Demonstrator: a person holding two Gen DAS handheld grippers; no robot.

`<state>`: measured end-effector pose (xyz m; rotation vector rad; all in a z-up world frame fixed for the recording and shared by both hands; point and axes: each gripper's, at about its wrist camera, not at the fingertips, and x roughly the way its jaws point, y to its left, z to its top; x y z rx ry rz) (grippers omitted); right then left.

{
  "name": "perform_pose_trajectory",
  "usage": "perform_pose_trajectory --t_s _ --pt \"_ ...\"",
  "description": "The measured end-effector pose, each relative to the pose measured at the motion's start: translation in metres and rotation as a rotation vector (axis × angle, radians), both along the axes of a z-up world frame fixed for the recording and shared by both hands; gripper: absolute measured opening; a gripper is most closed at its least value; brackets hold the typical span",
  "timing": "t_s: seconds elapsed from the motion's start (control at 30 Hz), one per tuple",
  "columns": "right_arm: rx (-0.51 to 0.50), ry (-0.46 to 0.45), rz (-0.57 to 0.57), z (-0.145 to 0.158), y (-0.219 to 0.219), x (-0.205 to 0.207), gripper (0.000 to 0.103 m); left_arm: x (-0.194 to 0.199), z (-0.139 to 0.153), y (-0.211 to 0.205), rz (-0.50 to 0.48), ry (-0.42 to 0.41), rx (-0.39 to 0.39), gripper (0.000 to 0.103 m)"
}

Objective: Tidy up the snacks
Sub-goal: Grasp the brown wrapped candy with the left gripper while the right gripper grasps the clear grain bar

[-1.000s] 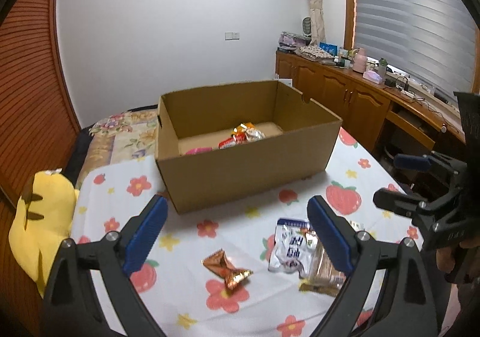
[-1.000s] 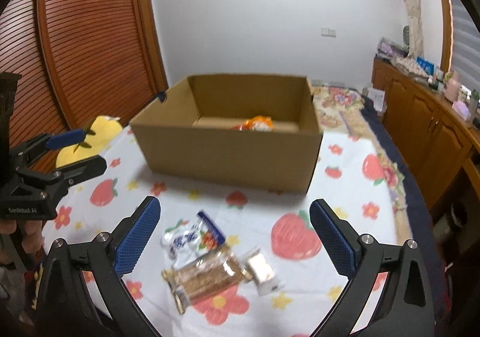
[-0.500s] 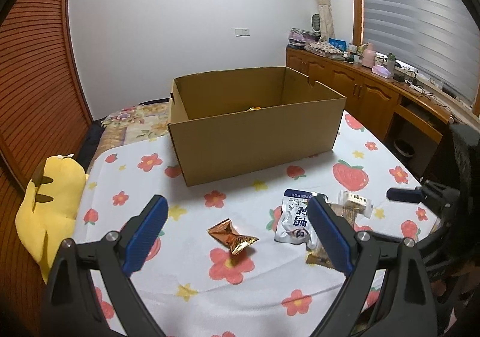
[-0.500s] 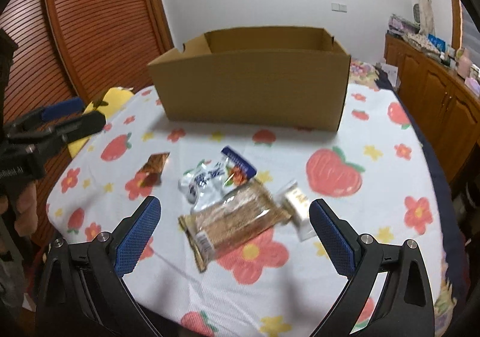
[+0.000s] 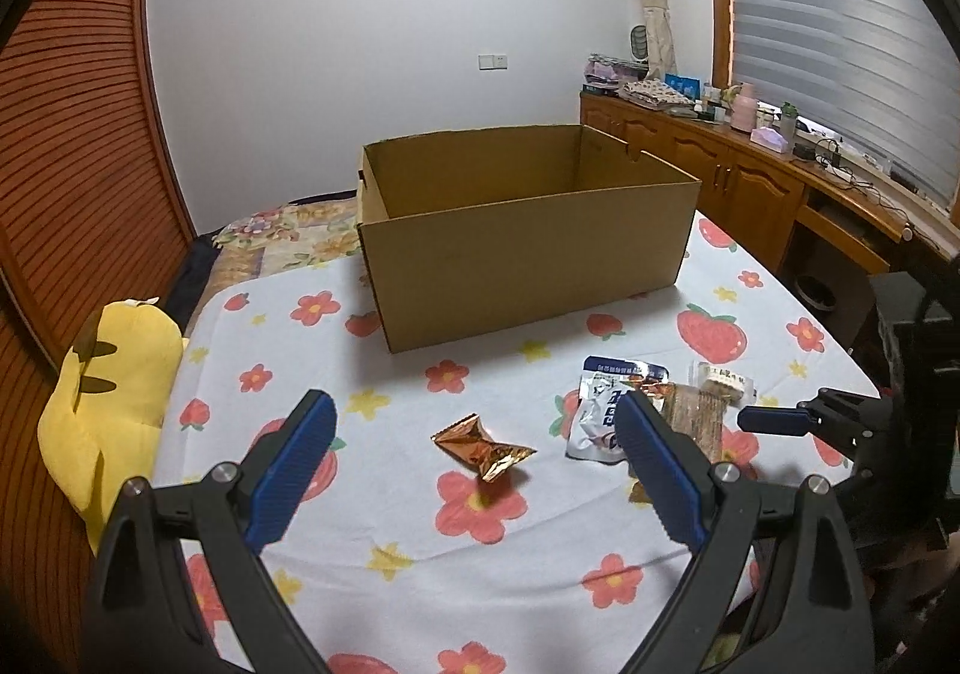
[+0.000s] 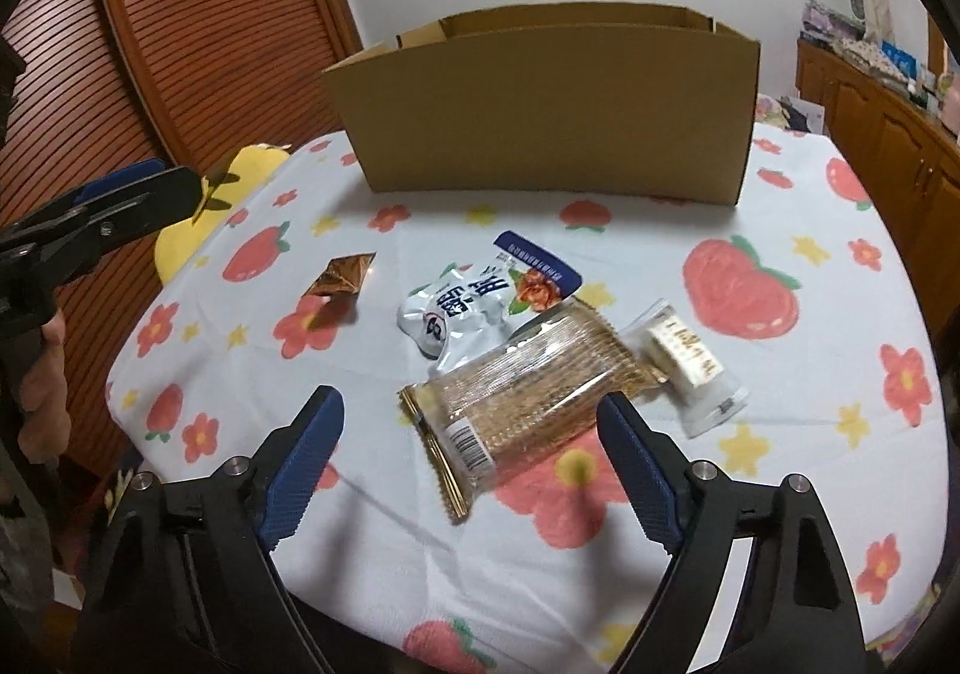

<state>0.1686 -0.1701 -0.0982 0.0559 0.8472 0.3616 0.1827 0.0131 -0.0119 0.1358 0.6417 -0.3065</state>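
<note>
An open cardboard box (image 5: 528, 230) (image 6: 552, 98) stands at the back of the flowered table. In front of it lie a copper candy wrapper (image 5: 483, 446) (image 6: 342, 278), a white pouch with a blue top (image 5: 606, 410) (image 6: 480, 302), a clear cracker pack (image 6: 528, 404) and a small white wrapped bar (image 6: 690, 362). My left gripper (image 5: 474, 400) hangs open just above the candy wrapper. My right gripper (image 6: 468, 400) is low over the near end of the cracker pack. Its jaws are closing, with that end between the pads, which are not touching it.
A yellow plush toy (image 5: 114, 392) sits off the table's left edge. Wooden cabinets (image 5: 750, 182) with clutter on top line the right wall. A bed with a floral cover (image 5: 282, 230) lies behind the table. A hand (image 6: 42, 374) holds the left gripper.
Both grippers have come down toward the table, so the box's inside is out of sight. The right gripper has dropped close to the cracker pack and its jaws have narrowed a little.
</note>
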Motion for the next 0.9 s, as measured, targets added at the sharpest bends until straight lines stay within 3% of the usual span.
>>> perform_pose_trajectory --t_s 0.27,0.4,0.73,0.9 --pt "0.014 0.035 -0.034 -0.012 0.0 0.019 0.087 0.006 -0.017 0.011 0.019 0.033 -0.029 0.095" --pt "0.018 0.038 -0.055 -0.014 -0.002 0.027 0.08 0.006 -0.029 0.019 0.036 0.05 -0.053 0.095" --pt "-0.092 0.028 -0.102 -0.024 0.004 0.041 0.077 0.012 -0.061 0.022 0.053 0.114 -0.047 0.095" --pt "-0.198 -0.01 -0.118 -0.028 0.008 0.037 0.056 0.023 -0.065 0.018 0.052 0.132 -0.073 0.095"
